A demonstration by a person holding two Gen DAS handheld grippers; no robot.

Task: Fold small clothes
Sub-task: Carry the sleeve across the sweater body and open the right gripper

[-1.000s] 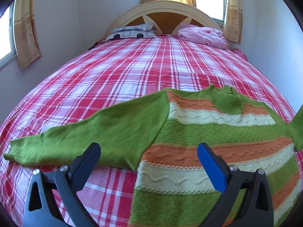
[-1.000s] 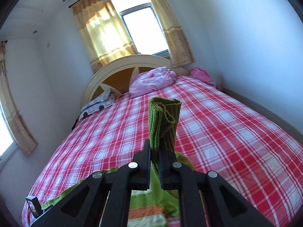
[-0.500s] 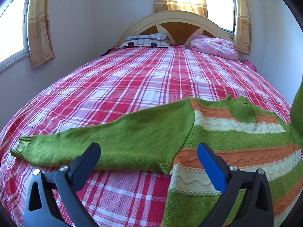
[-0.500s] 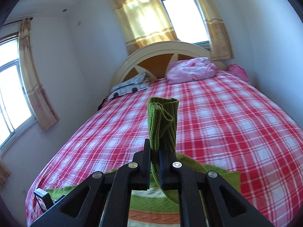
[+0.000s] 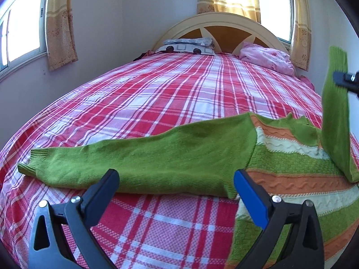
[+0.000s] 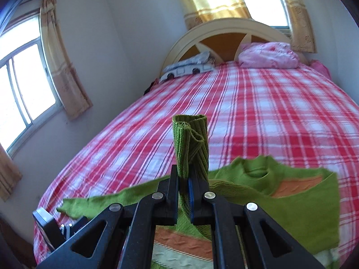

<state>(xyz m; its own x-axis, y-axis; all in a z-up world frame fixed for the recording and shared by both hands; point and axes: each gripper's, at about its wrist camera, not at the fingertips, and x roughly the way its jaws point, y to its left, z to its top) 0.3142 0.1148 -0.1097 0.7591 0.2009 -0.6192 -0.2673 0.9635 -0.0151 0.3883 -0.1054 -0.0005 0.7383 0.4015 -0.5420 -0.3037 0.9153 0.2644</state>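
Plaid bed (image 5: 157, 103) carries the striped sweater (image 5: 291, 170), unfolded. Right hand-held gripper (image 6: 184, 192) pinches the raised right sleeve cuff (image 6: 190, 139); left hand-held gripper (image 5: 177, 186) is spread above the flat left sleeve (image 5: 145, 163). All folds remain.

No writing, label, brand or number can be read anywhere in either view (the curtains (image 5: 60, 29) carry only a floral pattern, and the pillowcase (image 5: 186, 46) shows plain shapes).

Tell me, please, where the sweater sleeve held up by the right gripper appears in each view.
Left wrist view: the raised sleeve stands at the far right edge, above the sweater.
Right wrist view: the sleeve is at centre, pinched in the right gripper.
Shared landmark: the pink pillow by the headboard.
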